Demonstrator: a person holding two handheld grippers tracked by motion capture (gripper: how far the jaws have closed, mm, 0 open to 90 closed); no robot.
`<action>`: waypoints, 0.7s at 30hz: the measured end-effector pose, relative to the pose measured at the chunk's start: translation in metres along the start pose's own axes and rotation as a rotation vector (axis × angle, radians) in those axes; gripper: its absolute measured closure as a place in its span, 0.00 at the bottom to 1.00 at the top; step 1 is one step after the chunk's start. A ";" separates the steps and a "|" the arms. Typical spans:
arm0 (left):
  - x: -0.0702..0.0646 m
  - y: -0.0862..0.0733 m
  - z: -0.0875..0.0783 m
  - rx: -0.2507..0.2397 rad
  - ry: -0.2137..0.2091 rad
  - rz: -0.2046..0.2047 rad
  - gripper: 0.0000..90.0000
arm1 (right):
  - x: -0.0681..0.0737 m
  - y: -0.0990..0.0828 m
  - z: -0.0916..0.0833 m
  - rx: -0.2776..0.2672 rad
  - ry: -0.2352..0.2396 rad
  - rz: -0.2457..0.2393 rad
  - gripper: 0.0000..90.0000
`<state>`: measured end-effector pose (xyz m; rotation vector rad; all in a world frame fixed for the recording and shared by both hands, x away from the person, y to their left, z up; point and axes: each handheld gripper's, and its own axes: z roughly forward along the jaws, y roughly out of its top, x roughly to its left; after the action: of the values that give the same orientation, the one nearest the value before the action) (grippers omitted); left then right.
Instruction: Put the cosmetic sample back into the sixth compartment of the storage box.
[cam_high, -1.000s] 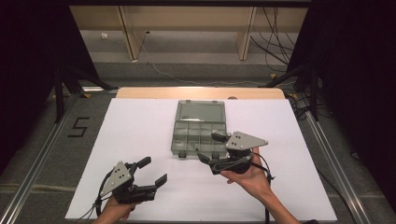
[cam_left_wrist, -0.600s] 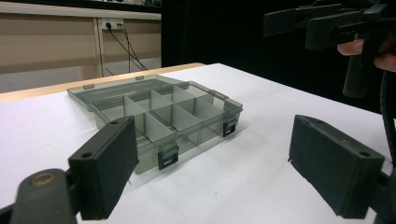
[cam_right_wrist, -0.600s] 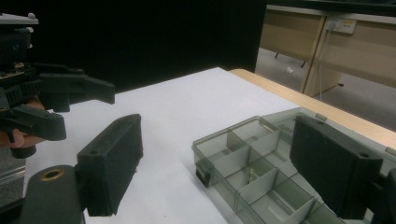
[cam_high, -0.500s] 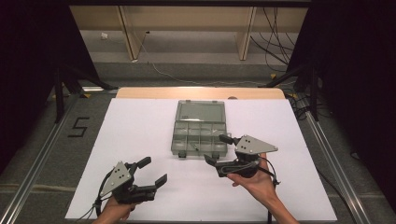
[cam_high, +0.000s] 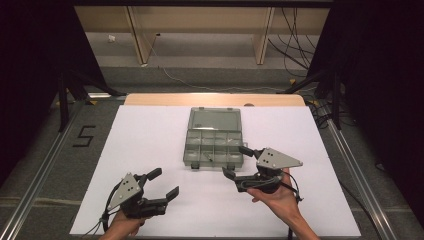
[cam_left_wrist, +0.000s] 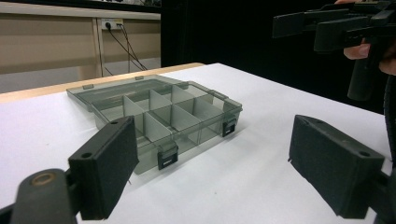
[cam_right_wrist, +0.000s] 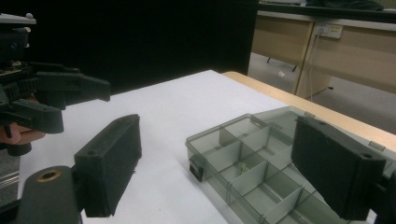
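Observation:
A clear grey compartment box (cam_high: 212, 145) lies mid-table with its lid (cam_high: 215, 119) folded flat behind it. Two dark latches sit on its near wall. A small pale item (cam_right_wrist: 241, 166) lies in one compartment. My left gripper (cam_high: 165, 182) is open near the table's front left, apart from the box. In the left gripper view, the box (cam_left_wrist: 159, 112) lies beyond the open, empty left gripper (cam_left_wrist: 219, 168). My right gripper (cam_high: 235, 161) is open just off the box's near right corner. The box (cam_right_wrist: 252, 158) lies ahead of the open right gripper (cam_right_wrist: 224, 163).
The white table top (cam_high: 150, 135) has a wooden strip (cam_high: 215, 99) along its far edge. Metal rails (cam_high: 35, 180) run along both sides on the floor. Cables and wooden furniture legs (cam_high: 262, 40) stand beyond the table.
The right gripper has drifted a little to the right and toward the front edge, away from the box. The left gripper has stayed where it was.

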<state>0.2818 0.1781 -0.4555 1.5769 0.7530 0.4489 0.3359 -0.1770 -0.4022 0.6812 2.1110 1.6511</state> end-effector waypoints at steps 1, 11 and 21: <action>0.000 0.000 0.000 -0.007 -0.006 0.000 0.17 | 0.000 -0.001 -0.002 0.004 -0.003 0.001 0.19; 0.000 0.000 0.000 0.001 0.001 0.000 0.17 | 0.000 -0.004 -0.011 -0.014 -0.009 -0.006 0.19; 0.000 0.000 0.000 -0.001 -0.001 0.001 0.17 | 0.003 -0.015 -0.019 -0.012 -0.023 -0.010 0.19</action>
<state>0.2812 0.1781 -0.4553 1.5768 0.7516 0.4492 0.3208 -0.1930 -0.4121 0.6813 2.0836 1.6418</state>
